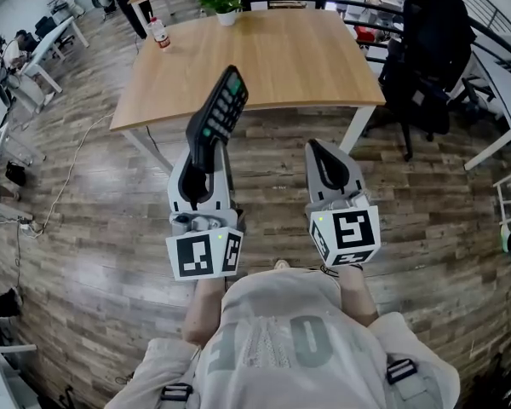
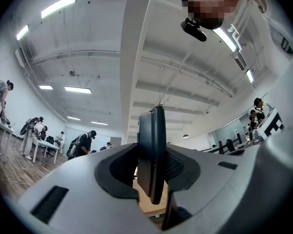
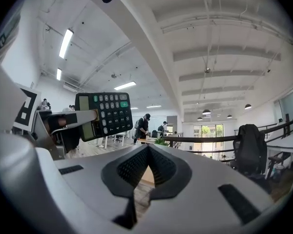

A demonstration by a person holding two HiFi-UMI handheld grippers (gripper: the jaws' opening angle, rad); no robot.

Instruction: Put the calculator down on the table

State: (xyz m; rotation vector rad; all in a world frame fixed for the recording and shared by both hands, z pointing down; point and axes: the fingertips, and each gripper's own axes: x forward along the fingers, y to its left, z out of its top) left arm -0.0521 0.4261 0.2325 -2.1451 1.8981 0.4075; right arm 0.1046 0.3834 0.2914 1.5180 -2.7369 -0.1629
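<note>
Up in the air, on the near side of the wooden surface (image 1: 281, 58), the calculator (image 1: 220, 109) tilts up and forward, its keys turned toward the right. The left tool (image 1: 206, 158) has hold of its lower end, with both jaws pressed on its faces and set only as far apart as its thin body. The right tool (image 1: 317, 150) hangs just beside it, its jaws together and nothing between them. A bottle (image 1: 159, 34) and a potted plant (image 1: 221, 2) stand at the surface's far side. A black chair (image 1: 426, 49) stands to the right.
</note>
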